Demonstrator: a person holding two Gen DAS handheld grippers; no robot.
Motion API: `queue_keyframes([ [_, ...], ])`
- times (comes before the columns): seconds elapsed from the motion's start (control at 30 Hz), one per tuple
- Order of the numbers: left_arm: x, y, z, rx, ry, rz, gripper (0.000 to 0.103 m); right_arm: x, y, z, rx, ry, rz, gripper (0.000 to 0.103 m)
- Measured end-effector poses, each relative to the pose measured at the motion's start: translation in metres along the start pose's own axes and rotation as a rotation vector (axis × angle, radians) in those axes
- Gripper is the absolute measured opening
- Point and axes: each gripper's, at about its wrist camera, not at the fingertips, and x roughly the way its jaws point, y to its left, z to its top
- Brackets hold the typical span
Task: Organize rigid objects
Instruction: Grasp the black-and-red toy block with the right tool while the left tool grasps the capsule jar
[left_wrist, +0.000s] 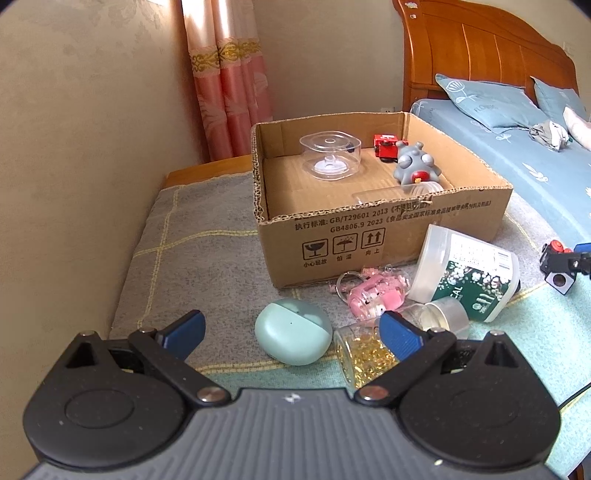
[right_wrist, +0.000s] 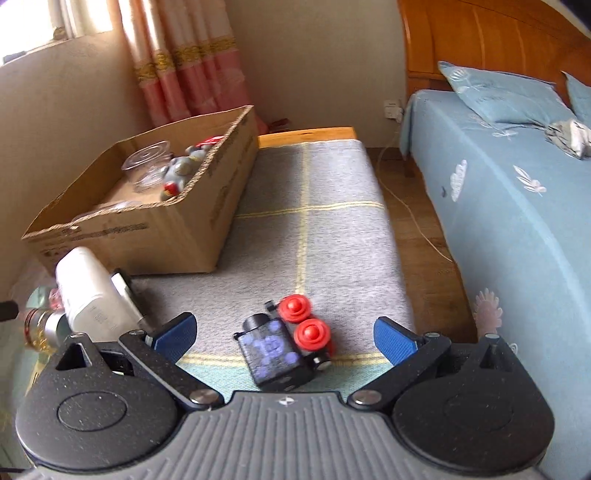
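Note:
An open cardboard box (left_wrist: 369, 236) stands on a grey blanket and holds a clear plastic case (left_wrist: 330, 157), a red toy (left_wrist: 385, 146) and a grey figure (left_wrist: 415, 164). My left gripper (left_wrist: 291, 330) is open, its jaws on either side of a mint green egg-shaped case (left_wrist: 293, 332). Beside the case lie a jar of gold beads (left_wrist: 364, 356), a pink keychain toy (left_wrist: 373, 295) and a tipped white tub (left_wrist: 467, 273). My right gripper (right_wrist: 284, 336) is open above a black toy with red wheels (right_wrist: 284, 347). The box also shows in the right wrist view (right_wrist: 147, 225).
The blanket (right_wrist: 325, 221) covers a low wooden bench by a beige wall. A bed (right_wrist: 517, 206) with blue sheets and pillows stands to the right, with a strip of wooden floor (right_wrist: 417, 236) and a cable between. Pink curtains (left_wrist: 229, 81) hang behind.

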Motion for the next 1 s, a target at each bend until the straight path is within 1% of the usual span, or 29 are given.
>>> queue_keyframes([
  [0.13, 0.001, 0.002, -0.004, -0.002, 0.012, -0.019, 0.100, 0.010, 0.015, -0.004, -0.056, 0.062, 0.023, 0.103],
  [0.2, 0.003, 0.003, -0.008, 0.012, 0.027, -0.040, 0.100, 0.010, 0.023, -0.008, -0.106, 0.075, 0.022, 0.103],
  [0.33, 0.013, 0.007, -0.018, 0.035, 0.065, -0.104, 0.102, 0.012, 0.040, -0.019, -0.231, 0.090, -0.048, 0.103],
  [0.43, 0.014, 0.005, -0.024, 0.067, 0.070, -0.130, 0.102, 0.009, 0.039, -0.022, -0.221, 0.068, -0.048, 0.103],
  [0.57, 0.015, 0.003, -0.027, 0.031, 0.084, -0.168, 0.102, 0.007, 0.039, -0.027, -0.203, 0.028, -0.061, 0.103],
  [0.63, 0.013, -0.003, -0.025, 0.020, 0.082, -0.210, 0.102, 0.007, 0.040, -0.029, -0.194, 0.012, -0.071, 0.103],
  [0.73, 0.017, -0.017, -0.022, 0.024, 0.118, -0.257, 0.102, 0.007, 0.040, -0.031, -0.186, -0.003, -0.078, 0.103],
  [0.8, 0.020, -0.025, -0.020, 0.029, 0.125, -0.278, 0.102, 0.007, 0.039, -0.032, -0.187, -0.010, -0.076, 0.103],
  [0.93, 0.027, -0.037, -0.014, 0.018, 0.129, -0.277, 0.102, 0.007, 0.039, -0.033, -0.189, -0.021, -0.075, 0.103],
  [1.0, 0.028, -0.042, -0.011, 0.011, 0.124, -0.293, 0.102, 0.006, 0.039, -0.034, -0.189, -0.024, -0.075, 0.103],
])
